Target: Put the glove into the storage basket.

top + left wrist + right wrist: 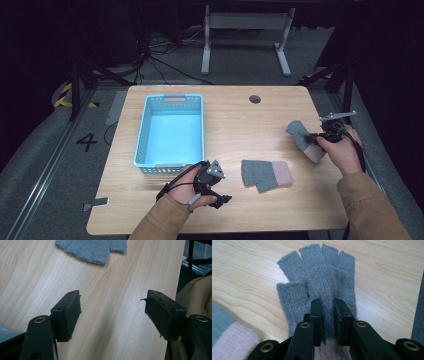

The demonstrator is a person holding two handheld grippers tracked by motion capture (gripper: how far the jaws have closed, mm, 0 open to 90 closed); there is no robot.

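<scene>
Pinched the grey fingerless glove [322, 287] in the right gripper [328, 315], jaws closed on its knit, clear of the counter [235, 115] for carrying. Left gripper [112, 312] parked gaping, empty, near the blue basket [142, 135].

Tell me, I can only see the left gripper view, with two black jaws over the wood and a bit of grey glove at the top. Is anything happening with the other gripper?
Observer: Yes. The right gripper is shut on a grey fingerless glove, pinching a fold of knit near its pink cuff.
Operator: Is that the glove I see?
Observer: No. Yours is a second glove lying flat on the table, between the two hands; it has a pink cuff too.
Operator: Is there somewhere to put them?
Observer: There is a light blue basket on the left part of the table, just beyond the left gripper, and nothing lies in it.
</scene>
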